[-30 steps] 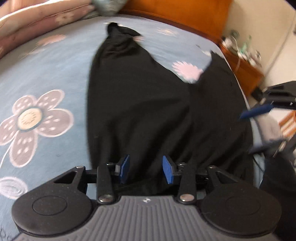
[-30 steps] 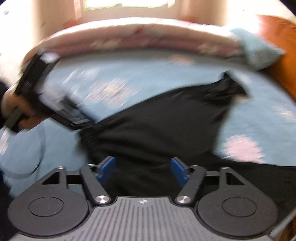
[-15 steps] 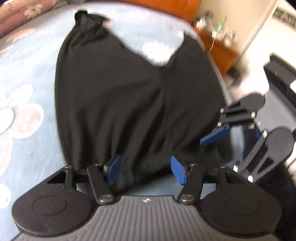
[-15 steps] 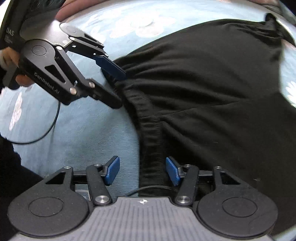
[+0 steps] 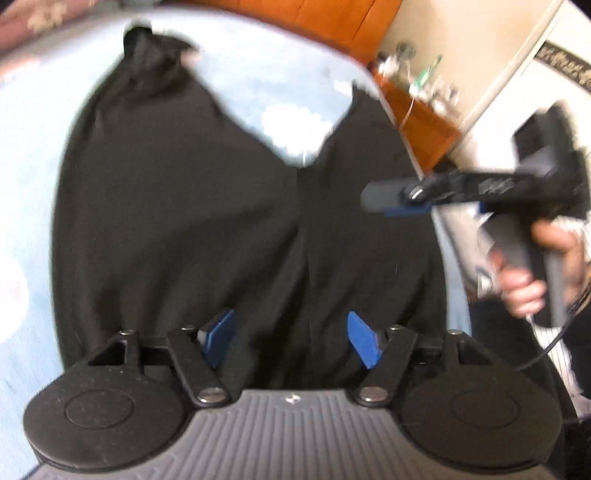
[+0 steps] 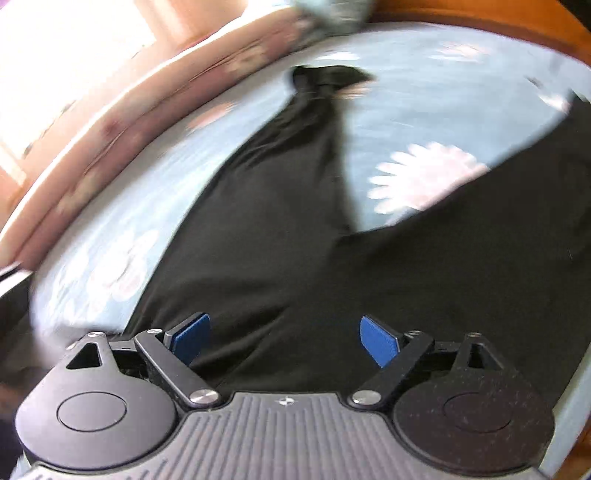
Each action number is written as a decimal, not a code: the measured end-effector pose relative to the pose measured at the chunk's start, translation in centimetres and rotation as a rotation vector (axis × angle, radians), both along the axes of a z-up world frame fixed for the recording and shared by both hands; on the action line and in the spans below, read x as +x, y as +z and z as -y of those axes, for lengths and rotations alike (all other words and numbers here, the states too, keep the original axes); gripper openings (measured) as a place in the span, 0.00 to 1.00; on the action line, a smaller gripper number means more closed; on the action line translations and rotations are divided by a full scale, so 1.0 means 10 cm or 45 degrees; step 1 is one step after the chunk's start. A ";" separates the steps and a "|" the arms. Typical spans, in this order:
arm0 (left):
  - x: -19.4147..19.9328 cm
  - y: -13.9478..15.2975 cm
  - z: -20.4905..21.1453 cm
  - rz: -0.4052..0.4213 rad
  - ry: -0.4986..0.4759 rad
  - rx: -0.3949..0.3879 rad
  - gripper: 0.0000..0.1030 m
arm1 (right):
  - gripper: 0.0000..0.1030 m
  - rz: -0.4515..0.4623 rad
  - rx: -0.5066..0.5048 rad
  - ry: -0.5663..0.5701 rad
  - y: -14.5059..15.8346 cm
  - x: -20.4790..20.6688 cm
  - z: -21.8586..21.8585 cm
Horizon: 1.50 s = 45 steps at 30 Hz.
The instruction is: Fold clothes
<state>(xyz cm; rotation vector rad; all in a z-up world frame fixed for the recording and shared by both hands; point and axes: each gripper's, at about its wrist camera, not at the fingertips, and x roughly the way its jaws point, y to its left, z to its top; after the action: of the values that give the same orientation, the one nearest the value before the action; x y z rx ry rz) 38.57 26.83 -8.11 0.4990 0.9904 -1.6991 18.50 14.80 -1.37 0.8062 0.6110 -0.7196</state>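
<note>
A pair of black trousers (image 5: 177, 206) lies spread on the blue flowered bed sheet (image 5: 29, 122), its two legs running away from me and parting in a V. My left gripper (image 5: 290, 325) hovers over the near, waist end; its jaws are opening and the blue pads press on nothing. To the right, a hand holds my right gripper (image 5: 391, 201) edge-on over the right leg. In the right wrist view the right gripper (image 6: 284, 328) stands wide over the trousers (image 6: 295, 258), jaws still opening, nothing gripped between them.
A wooden nightstand (image 5: 421, 110) with small bottles stands beyond the bed's right edge. An orange headboard (image 5: 314, 18) closes the far end. A pink quilt (image 6: 129, 110) and a pillow (image 6: 332, 11) lie along the far left side. The hand (image 5: 528, 273) holds the right gripper's handle.
Both grippers' jaws have spread wider. The right gripper has rolled and swung over the trousers, so the left gripper has dropped out of its view. The left view has shifted slightly right.
</note>
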 end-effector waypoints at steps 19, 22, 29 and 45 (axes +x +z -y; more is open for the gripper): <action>-0.18 -0.28 1.56 -0.638 0.089 0.043 0.66 | 1.00 0.151 -0.144 -0.316 -0.67 -0.15 0.03; -0.26 -0.37 1.67 -0.562 0.066 0.091 0.66 | 1.00 0.161 -0.148 -0.303 -0.66 -0.19 0.02; -0.30 -0.31 1.83 -0.398 0.098 0.050 0.65 | 1.00 0.170 -0.144 -0.299 -0.62 -0.23 0.01; -0.35 -0.12 1.86 -0.225 0.116 -0.004 0.66 | 1.00 0.208 -0.139 -0.326 -0.64 -0.26 -0.01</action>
<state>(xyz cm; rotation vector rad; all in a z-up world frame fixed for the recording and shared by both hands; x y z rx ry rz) 35.03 8.19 -9.31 0.3006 1.1202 -1.6837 15.89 14.91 -7.80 0.8410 0.3208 -0.9025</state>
